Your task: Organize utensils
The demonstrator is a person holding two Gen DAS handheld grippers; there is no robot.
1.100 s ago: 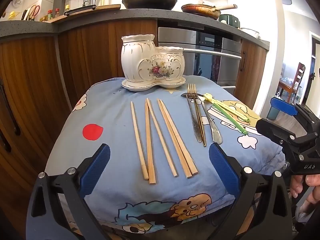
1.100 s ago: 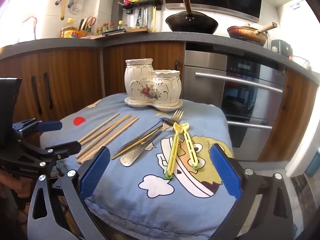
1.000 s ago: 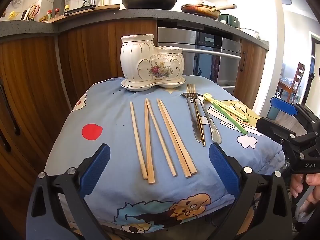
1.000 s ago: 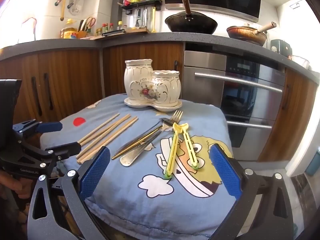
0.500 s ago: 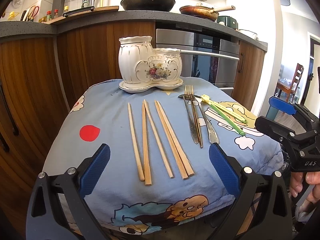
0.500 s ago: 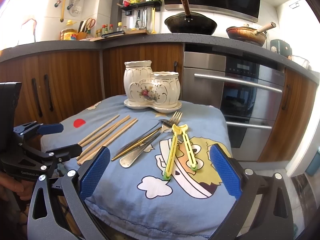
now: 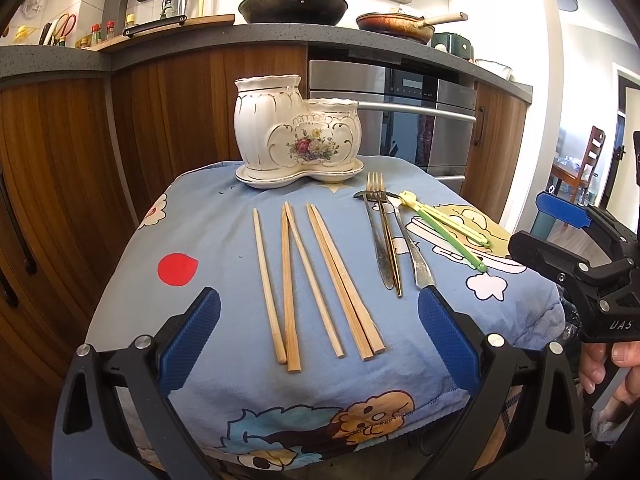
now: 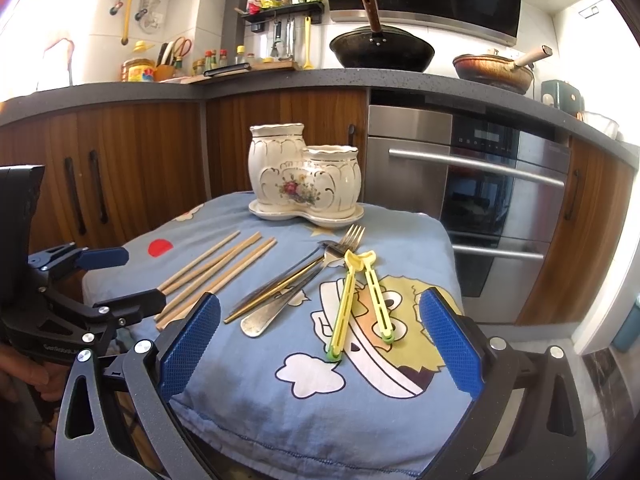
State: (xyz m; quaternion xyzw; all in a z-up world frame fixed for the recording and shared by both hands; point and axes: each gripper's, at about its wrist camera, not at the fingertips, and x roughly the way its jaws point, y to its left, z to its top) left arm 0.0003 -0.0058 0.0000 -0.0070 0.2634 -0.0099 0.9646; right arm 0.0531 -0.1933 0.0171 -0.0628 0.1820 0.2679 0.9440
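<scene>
A white floral ceramic utensil holder (image 7: 298, 142) with two cups stands on its saucer at the far edge of a blue cartoon cloth (image 7: 208, 240); it also shows in the right wrist view (image 8: 304, 176). Several wooden chopsticks (image 7: 316, 276) lie on the cloth's left half. A fork, a knife and a spoon (image 7: 386, 236) lie to their right, then yellow-green training chopsticks (image 8: 360, 296). My left gripper (image 7: 318, 338) is open and empty just before the chopsticks' near ends. My right gripper (image 8: 316, 344) is open and empty before the training chopsticks.
Wooden cabinets and a grey counter (image 7: 160, 40) run behind the table. A steel oven (image 8: 472, 200) stands at the back right. A wok (image 7: 294, 8) and a pan (image 7: 394, 26) sit on the counter. The cloth's near edge (image 7: 320, 408) drops off below my left gripper.
Both grippers have eased slightly forward toward the table. Nothing on the cloth has moved. Both stay open.
</scene>
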